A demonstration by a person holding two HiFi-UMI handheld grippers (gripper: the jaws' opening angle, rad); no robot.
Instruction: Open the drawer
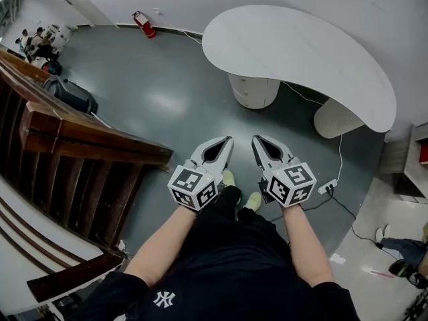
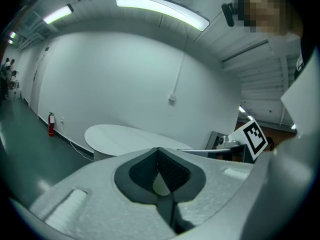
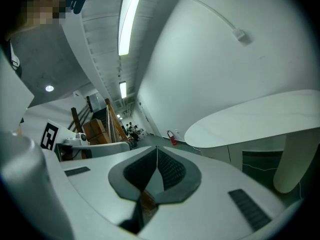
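A white kidney-shaped table (image 1: 301,52) stands on two round white pedestals. The nearer pedestal (image 1: 254,91) shows faint horizontal seams like drawer fronts; no drawer stands out. Both grippers hang in front of the person's body, well short of the table. My left gripper (image 1: 229,139) is shut, its jaws meeting at the tip with nothing between them. Beside it, my right gripper (image 1: 255,139) is also shut and empty. In the left gripper view the shut jaws (image 2: 159,149) point toward the table (image 2: 125,136). The right gripper view has its jaws (image 3: 156,148) closed, with the table (image 3: 260,116) ahead to the right.
A dark wooden stair railing (image 1: 80,146) runs along the left. A red fire extinguisher (image 1: 144,24) leans at the far wall. A power strip (image 1: 328,187) with a cable lies on the grey floor at the right. A dark bag (image 1: 70,93) sits by the railing.
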